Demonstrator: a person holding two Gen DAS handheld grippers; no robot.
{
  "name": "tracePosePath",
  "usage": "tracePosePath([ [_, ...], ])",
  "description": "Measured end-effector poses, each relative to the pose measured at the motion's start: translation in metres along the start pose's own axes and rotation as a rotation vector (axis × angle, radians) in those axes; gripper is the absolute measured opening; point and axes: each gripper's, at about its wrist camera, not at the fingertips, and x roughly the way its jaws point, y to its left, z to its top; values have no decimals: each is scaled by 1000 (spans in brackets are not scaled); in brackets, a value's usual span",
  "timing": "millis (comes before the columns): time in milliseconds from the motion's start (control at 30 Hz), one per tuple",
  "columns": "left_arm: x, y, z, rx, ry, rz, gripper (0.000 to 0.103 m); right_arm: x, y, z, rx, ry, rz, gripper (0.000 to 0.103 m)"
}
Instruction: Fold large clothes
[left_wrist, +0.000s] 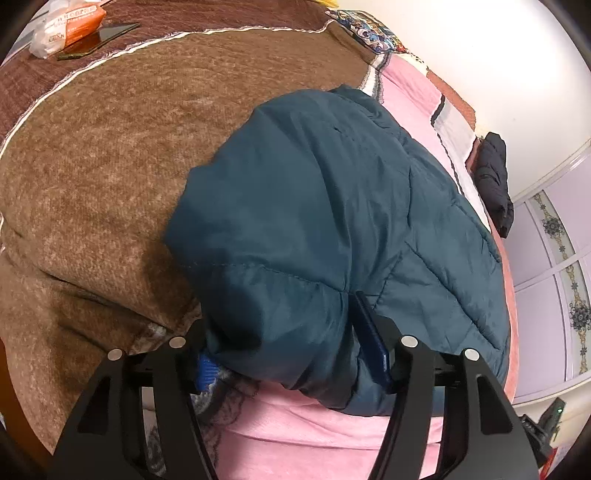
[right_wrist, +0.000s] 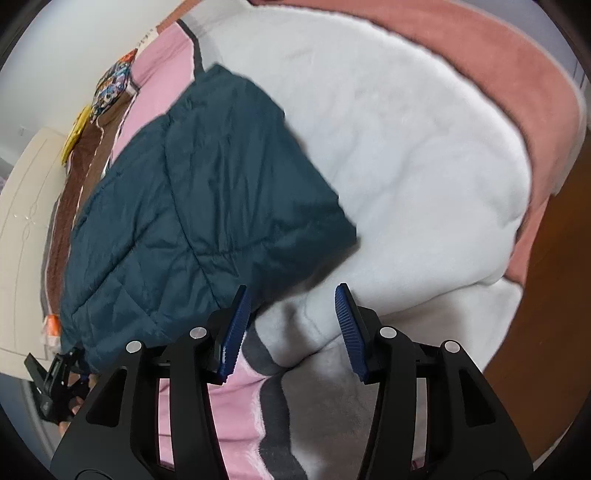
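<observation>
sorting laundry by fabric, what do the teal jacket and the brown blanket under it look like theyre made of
Teal jacket: looks like thin synthetic shell, probably nylon or polyester, padded; slight sheen, stitched quilting lines, fine creases.
Brown blanket: looks like plush fleece, matte; mottled fuzzy pile with a pale stitched edge. Fibre cannot be told.

Teal quilted jacket (left_wrist: 332, 206), brown blanket (left_wrist: 110, 166)

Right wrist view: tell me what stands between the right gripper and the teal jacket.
Nothing visible does. The right gripper stands open over the white blanket, beside the teal jacket, whose near edge lies just past its left finger with only bare bedding between.
</observation>
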Motion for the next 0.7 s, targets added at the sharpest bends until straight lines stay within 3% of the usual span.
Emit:
tracePosePath([
  [133, -1, -4, 0, 16, -11, 12, 62, -15, 27, 10, -76, -74, -8, 48],
  [333, -2, -8, 2, 11, -12, 2, 64, -9, 105, 41, -259, -113, 87, 48],
  [400, 0, -7, 3, 9, -11, -3, 65, 1, 143, 51, -338, -115, 127, 38],
  [500, 1, -5, 4, 0, -8, -14, 65, 24, 196, 64, -436, -106, 142, 31],
  [700, 3, -2, 5, -17, -2, -39, 65, 92, 272, 79, -557, -32, 94, 23],
])
